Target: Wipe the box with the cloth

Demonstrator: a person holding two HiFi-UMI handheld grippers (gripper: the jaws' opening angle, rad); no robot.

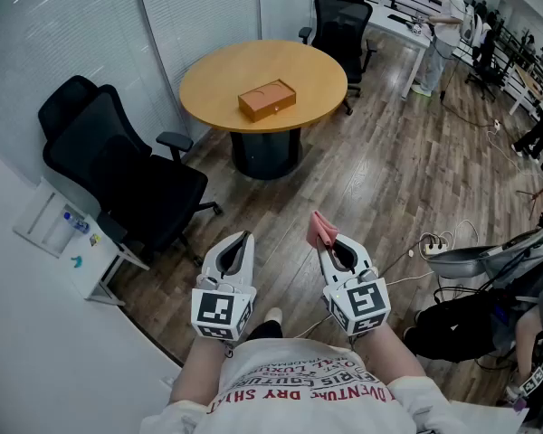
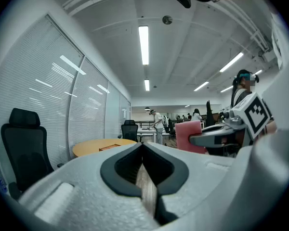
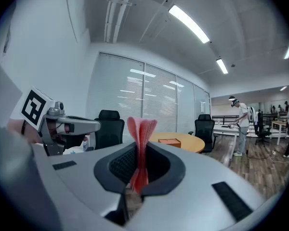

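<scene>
The right gripper (image 3: 139, 150) has its jaws pressed together on a folded pink cloth (image 3: 141, 126). The cloth stands upright out of the pinch and fans slightly at its top. The left gripper (image 2: 143, 146) has its jaws closed tip to tip with nothing between them; only a thin slit of wooden floor shows behind the tips.

In the head view both sit low in the centre of the frame, side by side and close to the person's chest. The left gripper (image 1: 241, 240) is at lower left of centre and the right gripper (image 1: 331, 242) just right of it. Their marker cubes are nearest the body and their jaws point up the frame. The cloth (image 1: 320, 228) pokes from the right one's tip. A bare forearm runs back from each gripper to the bottom edge, either side of a white printed shirt. Each gripper view looks out level across the room and shows the other gripper beside it.

The box (image 1: 267, 99), orange-brown and flat, lies near the middle of a round wooden table (image 1: 208, 80) in the upper centre of the head view, well apart from both grippers. Black office chairs (image 1: 127, 170) stand at the left of the frame. Another person (image 1: 448, 25) stands at a desk in the upper right corner.
</scene>
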